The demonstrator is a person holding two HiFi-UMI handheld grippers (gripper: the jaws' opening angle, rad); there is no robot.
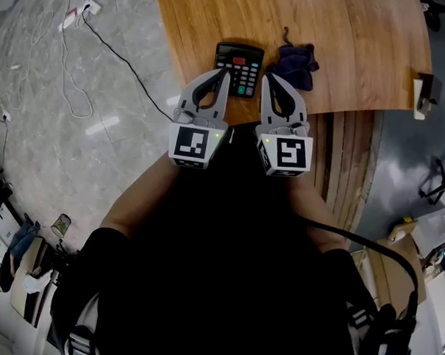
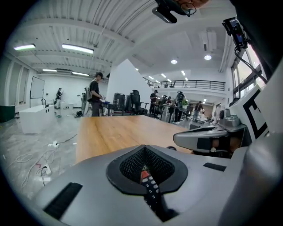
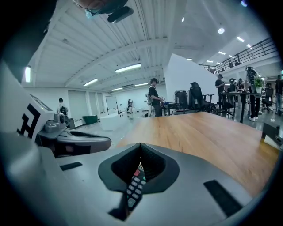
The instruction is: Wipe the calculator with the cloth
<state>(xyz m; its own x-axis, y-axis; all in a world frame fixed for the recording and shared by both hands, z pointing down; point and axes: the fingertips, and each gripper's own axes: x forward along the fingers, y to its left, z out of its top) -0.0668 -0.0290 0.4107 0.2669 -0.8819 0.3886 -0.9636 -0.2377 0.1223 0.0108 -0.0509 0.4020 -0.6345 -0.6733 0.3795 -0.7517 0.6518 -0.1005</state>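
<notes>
- The surface (image 1: 360, 54) is smooth brown wood with a curved edge. Things may slide on it easily.
- The left tool (image 1: 225, 72) and right tool (image 1: 266, 79) are hard grey plastic. Both are pressed together and hold nothing. If neither spreads, it could just shove the cloth away.
- The calculator (image 1: 244, 60) is flat, black and hard, with small keys. It lies near the surface's edge, right before the tools. A bump could knock it to the floor (image 1: 62, 151).
- The cloth (image 1: 295, 64) is soft, dark and crumpled, just beside the calculator. A pinch may catch only a corner.
</notes>
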